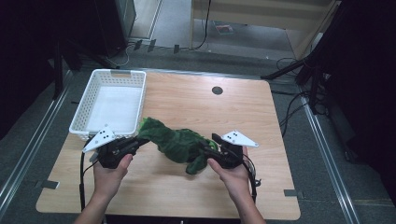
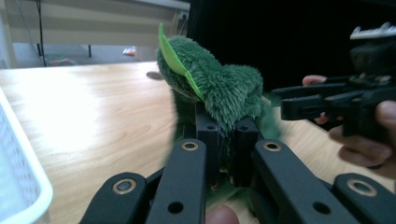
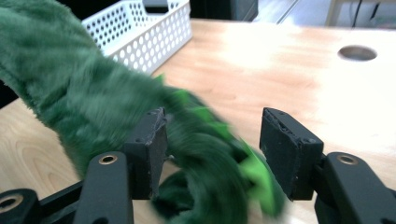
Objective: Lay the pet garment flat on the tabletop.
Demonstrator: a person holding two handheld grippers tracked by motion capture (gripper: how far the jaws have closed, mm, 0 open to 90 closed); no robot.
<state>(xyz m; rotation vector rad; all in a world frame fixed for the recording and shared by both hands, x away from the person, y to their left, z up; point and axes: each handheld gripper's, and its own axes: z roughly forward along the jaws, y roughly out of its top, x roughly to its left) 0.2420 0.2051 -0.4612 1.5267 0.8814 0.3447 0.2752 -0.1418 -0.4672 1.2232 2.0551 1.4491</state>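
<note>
A green plush toy (image 1: 176,141) hangs between the two grippers above the near half of the wooden table (image 1: 196,196), its fuzzy body slung from left to right. The left gripper (image 1: 139,139) pinches the toy's left end, close by the near right corner of the white basket (image 1: 80,121); in the left gripper view its jaws are pressed together on the plush (image 2: 219,93), with a light green flap sticking up on top. The right gripper (image 1: 211,145) sits at the toy's right end with its jaws spread apart. In the right gripper view the toy (image 3: 93,107) lies in that gap, resting against the left pad (image 3: 148,149) and blurred near the right pad (image 3: 287,154), which stands clear of it. The toy's right tip droops toward the table just in front of the right hand (image 1: 233,177). The basket (image 3: 140,35) stands at the far left of the table, with the left hand (image 1: 109,175) near it. A round hole (image 1: 217,90) lies in the far part of the table
</note>
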